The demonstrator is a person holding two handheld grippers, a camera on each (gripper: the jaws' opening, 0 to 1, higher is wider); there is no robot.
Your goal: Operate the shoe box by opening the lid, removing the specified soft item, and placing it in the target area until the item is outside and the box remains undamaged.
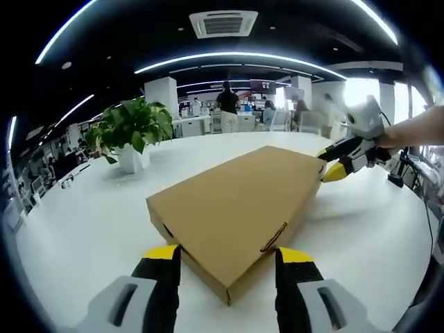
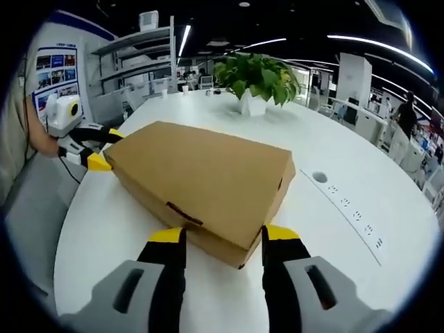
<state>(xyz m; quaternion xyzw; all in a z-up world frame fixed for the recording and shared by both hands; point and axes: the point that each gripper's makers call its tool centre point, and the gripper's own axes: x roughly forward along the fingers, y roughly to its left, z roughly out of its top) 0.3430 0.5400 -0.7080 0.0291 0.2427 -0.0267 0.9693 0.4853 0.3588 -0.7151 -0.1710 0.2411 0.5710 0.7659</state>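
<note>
Left gripper view: my left gripper (image 1: 229,260) and right gripper (image 2: 222,239) straddle opposite shoe box (image 1: 236,205) corners, jaws wide; I'd lift the lid evenly from 6 o'clock.

the shoe box (image 1: 239,208) lies flat on the table (image 1: 90,222), lid shut. the left gripper (image 1: 225,260) sits at one corner of it, a jaw on either side, and the right gripper (image 1: 331,164) is at the opposite far corner. behind the box, toward its left in the left gripper view, a potted plant (image 1: 132,135) stands on the table. in the right gripper view, sockets (image 2: 347,201) are set into the table to the right of the box.
</note>
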